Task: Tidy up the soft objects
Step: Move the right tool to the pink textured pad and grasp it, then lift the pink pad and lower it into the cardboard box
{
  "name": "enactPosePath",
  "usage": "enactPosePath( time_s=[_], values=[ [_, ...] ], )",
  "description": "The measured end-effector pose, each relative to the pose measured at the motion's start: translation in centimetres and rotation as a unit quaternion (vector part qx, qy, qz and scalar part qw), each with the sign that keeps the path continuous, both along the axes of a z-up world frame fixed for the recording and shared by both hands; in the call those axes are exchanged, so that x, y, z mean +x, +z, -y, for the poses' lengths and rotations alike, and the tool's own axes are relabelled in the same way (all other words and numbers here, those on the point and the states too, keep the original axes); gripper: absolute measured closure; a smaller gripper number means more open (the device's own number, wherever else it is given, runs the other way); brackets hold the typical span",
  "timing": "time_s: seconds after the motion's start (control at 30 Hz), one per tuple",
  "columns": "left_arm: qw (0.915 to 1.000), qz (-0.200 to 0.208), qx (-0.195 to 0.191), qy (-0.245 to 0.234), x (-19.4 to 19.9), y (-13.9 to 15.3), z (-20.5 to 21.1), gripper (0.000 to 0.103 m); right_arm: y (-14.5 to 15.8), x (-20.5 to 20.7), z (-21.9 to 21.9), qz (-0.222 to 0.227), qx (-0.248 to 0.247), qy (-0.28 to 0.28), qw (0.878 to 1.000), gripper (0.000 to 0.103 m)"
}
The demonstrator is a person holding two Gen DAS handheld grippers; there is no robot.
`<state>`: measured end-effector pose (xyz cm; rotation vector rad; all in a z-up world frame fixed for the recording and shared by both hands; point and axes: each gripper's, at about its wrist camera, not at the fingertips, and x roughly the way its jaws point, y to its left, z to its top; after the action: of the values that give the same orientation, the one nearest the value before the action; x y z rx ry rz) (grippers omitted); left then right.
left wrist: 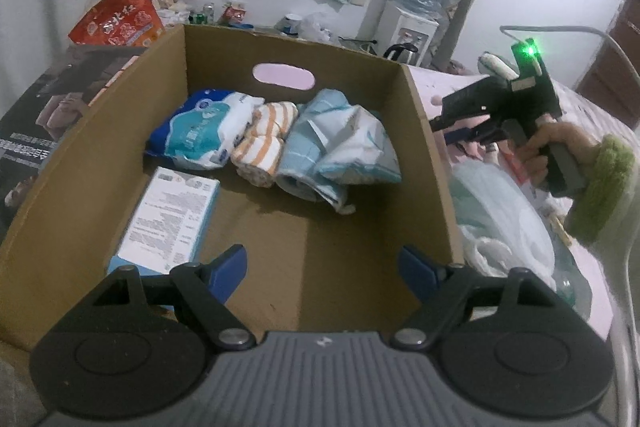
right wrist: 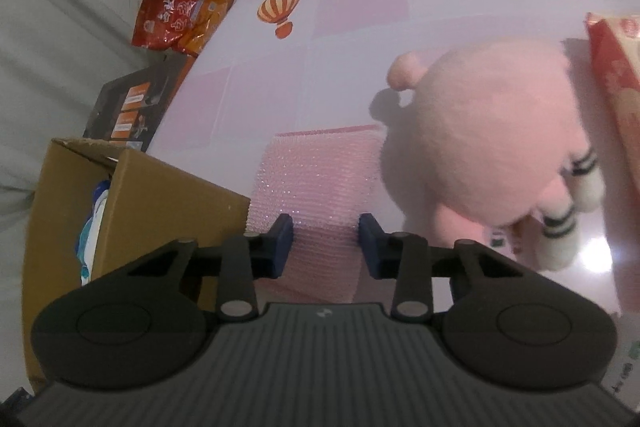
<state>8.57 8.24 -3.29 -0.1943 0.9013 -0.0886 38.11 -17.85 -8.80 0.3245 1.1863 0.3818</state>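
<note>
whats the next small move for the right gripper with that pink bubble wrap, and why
Probably lift the pink bubble wrap sheet off the pink table mat and swing it left toward the open brown cardboard box. The right gripper has its blue pads at the sheet's near edge, seemingly pinching it, and the box beside it already holds other soft packs.

Pink bubble wrap [right wrist: 320, 187] near end hidden behind my right gripper [right wrist: 326, 247]; grip contact unclear. Red pack [right wrist: 616, 75] cut by frame edge. Box label [left wrist: 168, 223] print unreadable.
</note>
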Motion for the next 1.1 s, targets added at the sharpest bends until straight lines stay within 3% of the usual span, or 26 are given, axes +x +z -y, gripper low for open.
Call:
enactPosePath(
  time_s=[0.47,0.8,1.1],
  values=[
    [0.9994,-0.026,0.003,-0.024,-1.2,-1.9,3.0,0.025,2.4,-3.3,3.0,0.025,0.029,-0.019,0.999,0.076],
    [0.9989,-0.041,-0.010,-0.022,-0.8,-2.3,3.4,0.031,4.4,-6.0,8.3,0.043,0.125,-0.065,0.989,0.076],
    [0.9968,-0.056,-0.020,-0.053,-0.3,-2.9,4.0,0.036,6.1,-7.9,10.0,0.061,0.169,-0.068,0.981,0.076]
  ],
)
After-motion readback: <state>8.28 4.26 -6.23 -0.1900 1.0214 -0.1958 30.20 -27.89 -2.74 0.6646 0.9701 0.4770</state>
